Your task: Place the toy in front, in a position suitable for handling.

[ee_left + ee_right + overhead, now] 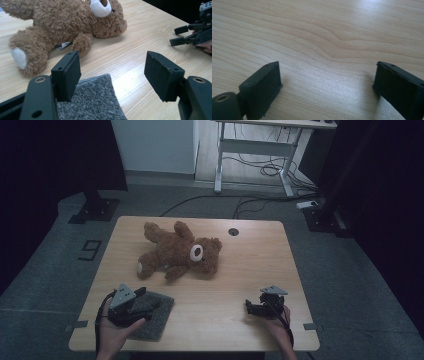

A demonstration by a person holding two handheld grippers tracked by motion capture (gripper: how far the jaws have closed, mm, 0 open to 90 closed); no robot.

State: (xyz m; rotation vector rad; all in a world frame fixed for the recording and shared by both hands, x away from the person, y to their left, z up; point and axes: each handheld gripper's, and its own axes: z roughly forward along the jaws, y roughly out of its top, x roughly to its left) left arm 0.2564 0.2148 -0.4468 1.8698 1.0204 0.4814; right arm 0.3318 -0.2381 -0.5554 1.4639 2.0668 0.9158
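Nearest to us lay the grey felt cloth (152, 314), flat at the near-left corner of the surface (220, 285), and our left hand-held gripper (141, 299) hovered over it with its jaws spread wide and nothing between the pads. In the left gripper view the cloth's (92, 100) rounded corner sat just below and between the two black jaws, not pinched by either.

Over at the near right, our right hand-held gripper (248, 307) rested low above bare wood, also spread wide and holding nothing; in its own view we saw only wood grain between the jaws.

Farther back, near the middle of the surface, the brown teddy bear (179, 252) lay on its side, its white muzzle turned toward the right, well apart from both grippers and from the cloth. A round cable hole (233, 231) sat beyond it near the far edge.

We judged the work to be at its very start: the cloth lay ungrasped and the bear looked untouched. Closing on the cloth, lifting it, and whatever followed with the bear were all left to do.
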